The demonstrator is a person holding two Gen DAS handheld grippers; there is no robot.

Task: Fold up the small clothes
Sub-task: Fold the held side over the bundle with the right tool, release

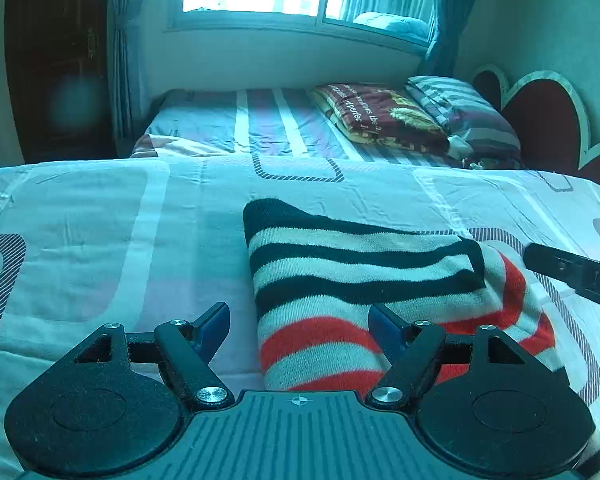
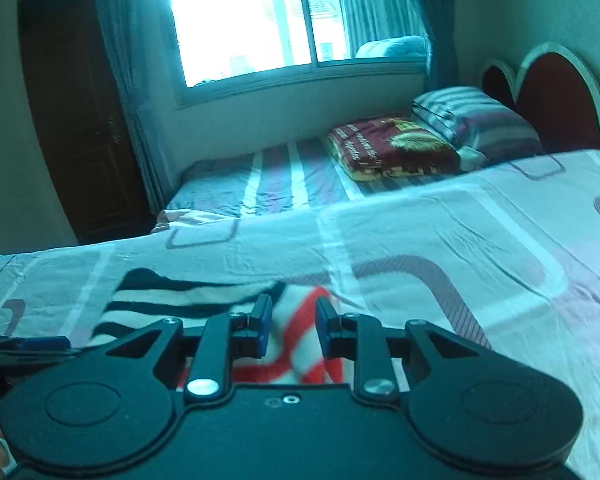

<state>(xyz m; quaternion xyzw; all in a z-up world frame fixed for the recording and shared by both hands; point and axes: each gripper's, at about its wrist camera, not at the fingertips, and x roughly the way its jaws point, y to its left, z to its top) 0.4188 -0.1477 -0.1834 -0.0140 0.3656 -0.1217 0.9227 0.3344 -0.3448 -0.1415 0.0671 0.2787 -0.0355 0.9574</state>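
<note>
The striped knit garment [image 1: 364, 280] lies already doubled on the patterned bedsheet [image 1: 100, 220] (black stripes over red ones). The left gripper [image 1: 298, 330] is held above its near edge with jaws released; the right gripper [image 2: 291, 330] likewise grasps nothing. Another fold seems due, so an edge must be pinched next.

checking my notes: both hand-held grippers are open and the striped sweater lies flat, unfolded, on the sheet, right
One thing is off: the striped sweater is already folded over, as the left wrist view shows. The left hand-held gripper and right hand-held gripper are indeed open.
</note>
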